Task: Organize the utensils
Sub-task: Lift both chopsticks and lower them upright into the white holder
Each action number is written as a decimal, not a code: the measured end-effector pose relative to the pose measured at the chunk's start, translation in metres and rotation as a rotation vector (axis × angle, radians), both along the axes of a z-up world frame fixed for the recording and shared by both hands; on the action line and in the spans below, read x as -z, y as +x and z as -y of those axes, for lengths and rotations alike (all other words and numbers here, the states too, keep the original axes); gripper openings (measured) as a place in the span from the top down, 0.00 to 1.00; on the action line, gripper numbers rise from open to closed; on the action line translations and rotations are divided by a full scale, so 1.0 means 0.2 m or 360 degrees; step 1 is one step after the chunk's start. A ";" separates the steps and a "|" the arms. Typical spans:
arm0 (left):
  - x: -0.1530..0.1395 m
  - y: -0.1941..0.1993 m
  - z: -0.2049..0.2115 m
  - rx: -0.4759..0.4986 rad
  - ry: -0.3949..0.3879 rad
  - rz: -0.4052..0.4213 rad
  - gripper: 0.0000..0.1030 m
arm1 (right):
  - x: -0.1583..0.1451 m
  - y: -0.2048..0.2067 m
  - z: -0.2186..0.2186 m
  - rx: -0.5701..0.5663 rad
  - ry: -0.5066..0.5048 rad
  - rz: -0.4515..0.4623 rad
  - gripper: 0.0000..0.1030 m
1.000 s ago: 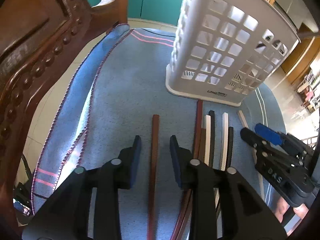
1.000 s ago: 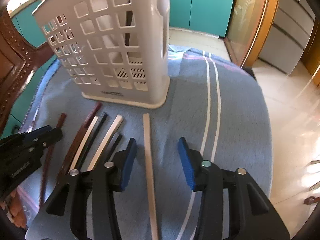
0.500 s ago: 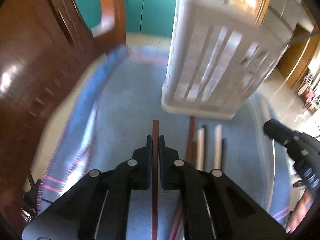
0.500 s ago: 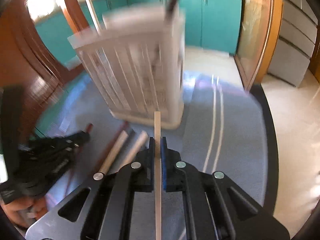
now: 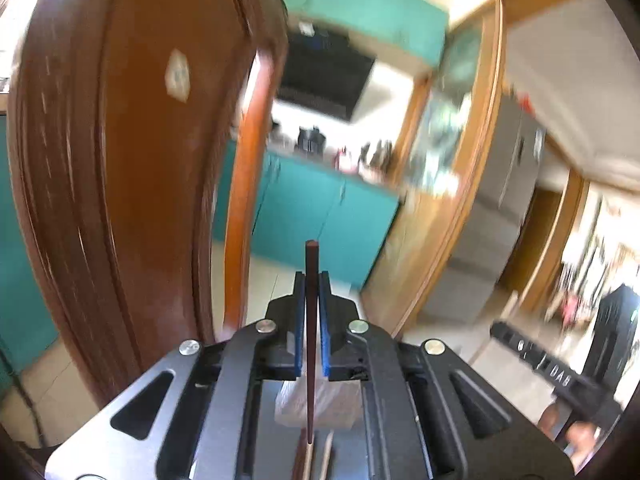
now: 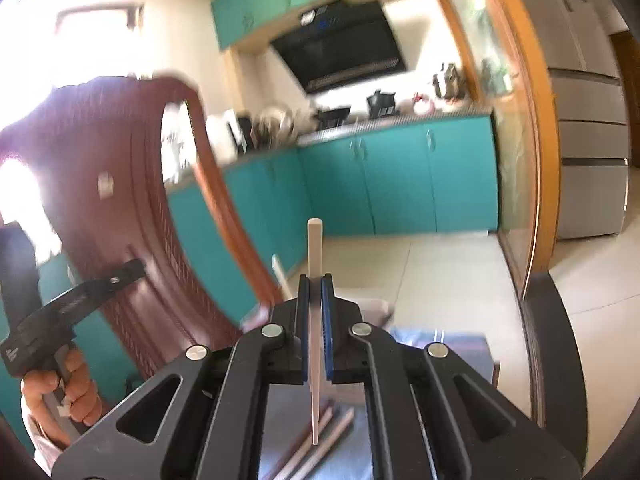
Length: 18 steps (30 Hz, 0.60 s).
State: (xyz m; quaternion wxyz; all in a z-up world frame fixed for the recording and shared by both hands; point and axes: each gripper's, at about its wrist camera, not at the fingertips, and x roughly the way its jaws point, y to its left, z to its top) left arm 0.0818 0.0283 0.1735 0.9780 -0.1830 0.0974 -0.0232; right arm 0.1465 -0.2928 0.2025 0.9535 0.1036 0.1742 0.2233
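Note:
My left gripper [image 5: 311, 280] is shut on a dark brown chopstick [image 5: 311, 264], held high and nearly level, its thick end poking past the blue pads. My right gripper [image 6: 315, 282] is shut on a pale cream chopstick [image 6: 315, 240], also raised and pointing out at the kitchen. Under each gripper, loose chopsticks [image 6: 320, 436] lie on the blue cloth [image 6: 460, 344], and the rim of the white basket [image 5: 296, 404] shows through the left gripper's frame. The left gripper [image 6: 76, 300] and the hand holding it appear at the left of the right wrist view.
A carved brown wooden chair back [image 5: 120, 160] stands close on the left. Teal kitchen cabinets [image 6: 400, 184] and a grey fridge [image 6: 588, 120] are beyond. The right gripper's body [image 5: 556, 376] shows at the lower right of the left wrist view.
Both grippers closed on a chopstick each, the brown one left and the cream one right, then lifted them off the cloth and tilted up, so the views swung from table to kitchen.

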 end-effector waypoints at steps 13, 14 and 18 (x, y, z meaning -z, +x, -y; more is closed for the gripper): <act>0.08 0.24 0.21 -0.0193 0.0067 0.0240 0.93 | 0.18 0.25 -0.11 0.0278 -0.0105 0.0224 0.94; 0.11 0.30 0.22 -0.0187 0.0078 0.0203 0.93 | 0.21 0.26 -0.12 0.0267 -0.0134 0.0221 0.94; 0.25 0.46 0.29 -0.0119 0.0121 -0.0011 0.93 | 0.31 0.30 -0.18 0.0165 -0.0219 0.0110 0.94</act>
